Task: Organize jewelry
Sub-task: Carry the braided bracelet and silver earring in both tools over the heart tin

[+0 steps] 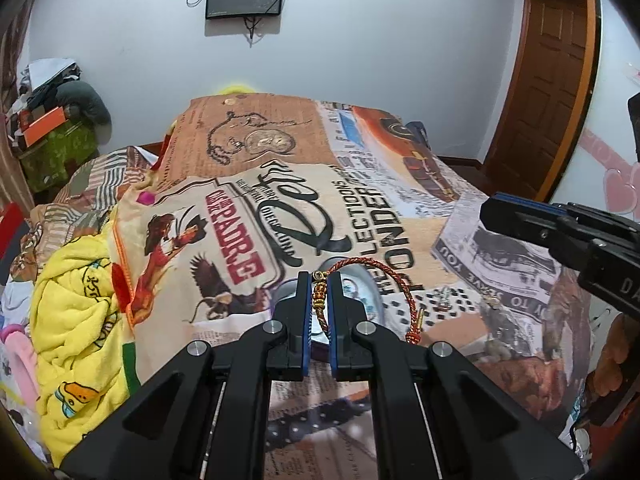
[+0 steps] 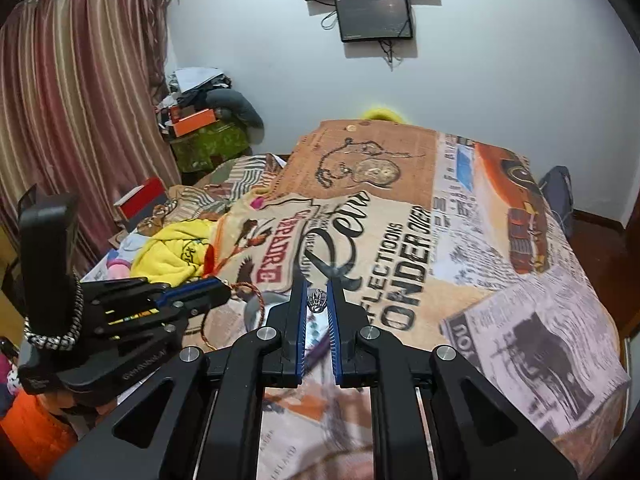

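Dangling limp from the left gripper (image 1: 319, 280), the cord bracelet (image 1: 394, 280) — pinched at its beads; right gripper (image 2: 318, 284) clamps a small, slippery silver charm (image 2: 317, 301) — above the bed (image 2: 520, 320).

Left wrist view: fisheye camera mounted behind the left gripper (image 1: 319, 280), looking forward and downward along its fingers, close above the bed (image 1: 360, 208); the right gripper (image 1: 496, 210) enters at its right edge. Right wrist view: same mounting on the right gripper (image 2: 318, 286), with the left gripper (image 2: 222, 286) at its left. Both views share the printed blanket (image 2: 400, 240), white wall (image 2: 500, 60) and wall screens (image 2: 374, 16).
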